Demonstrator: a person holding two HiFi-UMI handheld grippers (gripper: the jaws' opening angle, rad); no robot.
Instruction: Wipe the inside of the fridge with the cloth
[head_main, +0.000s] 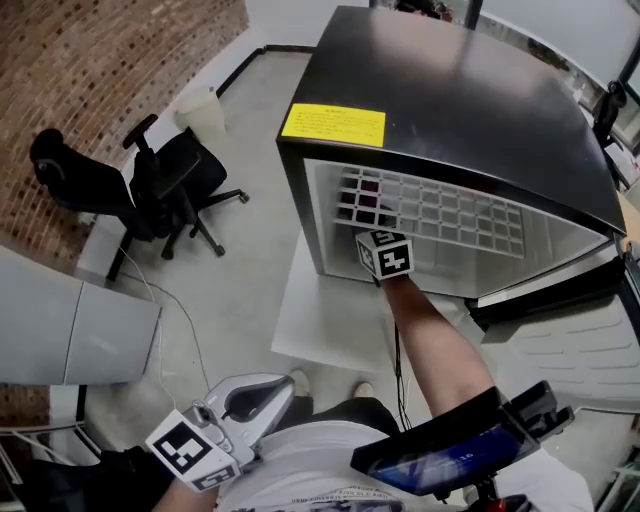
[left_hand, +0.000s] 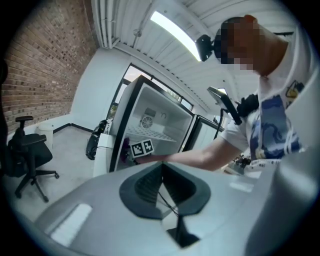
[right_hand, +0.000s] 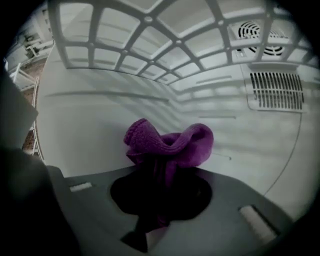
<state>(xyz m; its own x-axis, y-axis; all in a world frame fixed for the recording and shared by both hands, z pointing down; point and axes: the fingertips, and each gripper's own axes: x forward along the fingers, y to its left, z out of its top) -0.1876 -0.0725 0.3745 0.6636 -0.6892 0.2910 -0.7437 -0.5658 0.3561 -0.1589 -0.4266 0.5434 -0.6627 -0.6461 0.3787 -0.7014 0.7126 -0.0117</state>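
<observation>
head view – R gripper (head_main: 384, 255) jaws hidden in fridge (head_main: 450, 110) | label (head_main: 333, 124) txt – too small to read

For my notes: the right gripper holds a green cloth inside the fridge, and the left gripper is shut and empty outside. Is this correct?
Not the colour: the cloth is purple, as the right gripper view shows. The right gripper does hold it inside the fridge; the left gripper is shut and empty outside.

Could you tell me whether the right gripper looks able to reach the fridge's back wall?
Probably yes: the right gripper, shut on the purple cloth, is inside the fridge below the wire shelf, with nothing between cloth and back wall.
</observation>
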